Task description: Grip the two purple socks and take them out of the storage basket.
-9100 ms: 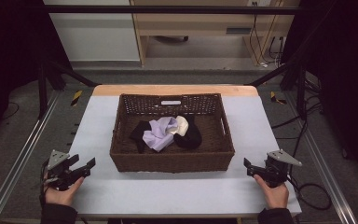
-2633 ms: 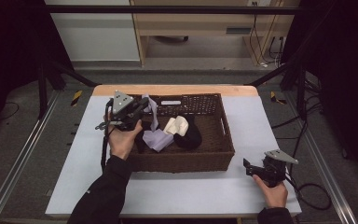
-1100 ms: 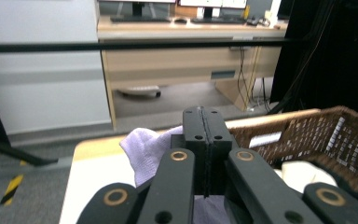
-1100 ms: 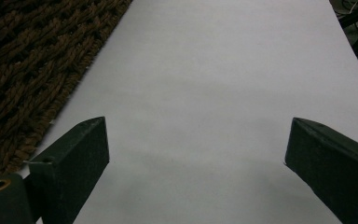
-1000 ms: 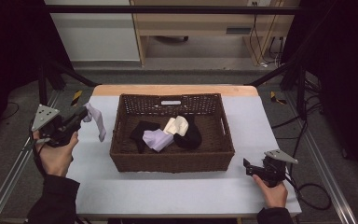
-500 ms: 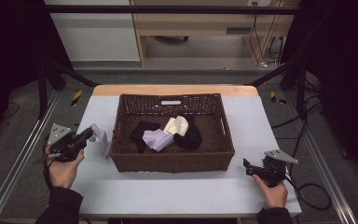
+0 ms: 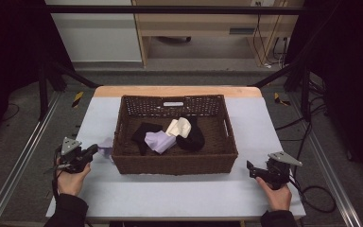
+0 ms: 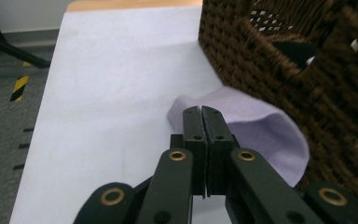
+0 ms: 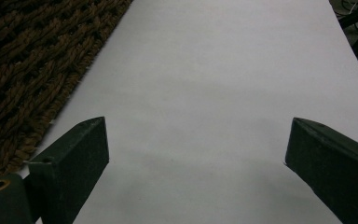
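A brown wicker basket (image 7: pixel 175 163) stands mid-table and holds a black cloth (image 7: pixel 143 132), a lavender cloth (image 7: pixel 159 140), a cream cloth (image 7: pixel 178 126) and another black piece (image 7: pixel 194 135). A separate lavender cloth (image 7: pixel 106 144) rests on the table against the basket's left wall. My left gripper (image 7: pixel 93 150) is low beside it. In the left gripper view the jaws of that gripper (image 8: pixel 201 113) are pressed together on the edge of this lavender cloth (image 8: pixel 261 130), next to the basket wall (image 8: pixel 307 70). My right gripper (image 7: pixel 249 166) rests open at the front right, with bare table between its jaws (image 9: pixel 198 135).
The table is covered in a pale sheet (image 7: pixel 179 194), with a wooden strip (image 7: pixel 177 91) along its far edge. Metal rails run down both sides, and cables (image 7: pixel 312 194) lie on the floor at the right. The basket corner (image 9: pixel 23 70) lies left of my right gripper.
My left gripper lifted the lavender cloth out of the basket, carried it left over the rim, then came down toward me until the cloth rests on the table. The right gripper stayed still.
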A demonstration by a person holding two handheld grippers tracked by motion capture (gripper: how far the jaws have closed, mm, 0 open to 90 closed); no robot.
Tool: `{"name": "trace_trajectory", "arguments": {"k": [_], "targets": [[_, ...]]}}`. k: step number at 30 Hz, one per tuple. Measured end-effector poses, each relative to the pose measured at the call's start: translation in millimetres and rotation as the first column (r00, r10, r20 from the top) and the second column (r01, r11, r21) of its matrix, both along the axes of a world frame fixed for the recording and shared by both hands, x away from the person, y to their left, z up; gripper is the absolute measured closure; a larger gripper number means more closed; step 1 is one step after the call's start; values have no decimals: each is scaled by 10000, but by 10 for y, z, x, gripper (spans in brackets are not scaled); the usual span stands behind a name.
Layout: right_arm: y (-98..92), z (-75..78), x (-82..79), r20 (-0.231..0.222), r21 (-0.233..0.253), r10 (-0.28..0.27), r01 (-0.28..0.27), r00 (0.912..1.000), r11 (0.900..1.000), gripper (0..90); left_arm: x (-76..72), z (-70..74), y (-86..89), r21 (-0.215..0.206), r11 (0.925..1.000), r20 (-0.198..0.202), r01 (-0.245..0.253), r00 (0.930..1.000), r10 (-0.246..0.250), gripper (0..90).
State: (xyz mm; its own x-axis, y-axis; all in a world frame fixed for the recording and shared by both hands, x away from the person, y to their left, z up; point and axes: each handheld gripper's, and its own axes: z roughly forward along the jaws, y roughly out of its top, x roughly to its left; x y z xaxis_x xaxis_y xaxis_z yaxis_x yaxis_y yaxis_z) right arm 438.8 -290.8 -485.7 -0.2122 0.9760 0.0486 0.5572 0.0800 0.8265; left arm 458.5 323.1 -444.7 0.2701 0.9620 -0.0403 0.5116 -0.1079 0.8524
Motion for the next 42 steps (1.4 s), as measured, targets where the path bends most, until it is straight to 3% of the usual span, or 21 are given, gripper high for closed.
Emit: {"name": "trace_trajectory", "arguments": {"k": [7,14,21,27,42], "targets": [[0,0,0,6,-6,-6,6,10000,10000,64,-15,21,10,-63,9993,55,-367,9993,368,694],[-1,-1,2,-17,-4,-4,4,10000,10000,64,-44,163,11,-343,9976,585,-606,9963,626,595],[1,-1,3,-21,-21,-33,33,10000,10000,65,-65,400,-38,-576,9975,1208,-420,9915,488,578],[2,-1,0,-9,-20,-54,54,10000,10000,65,-23,631,-222,-611,9981,1651,-20,9862,121,576],[-2,0,3,-14,-18,-22,22,10000,10000,66,109,1019,-643,-357,9962,2157,792,9740,-697,593]]}}
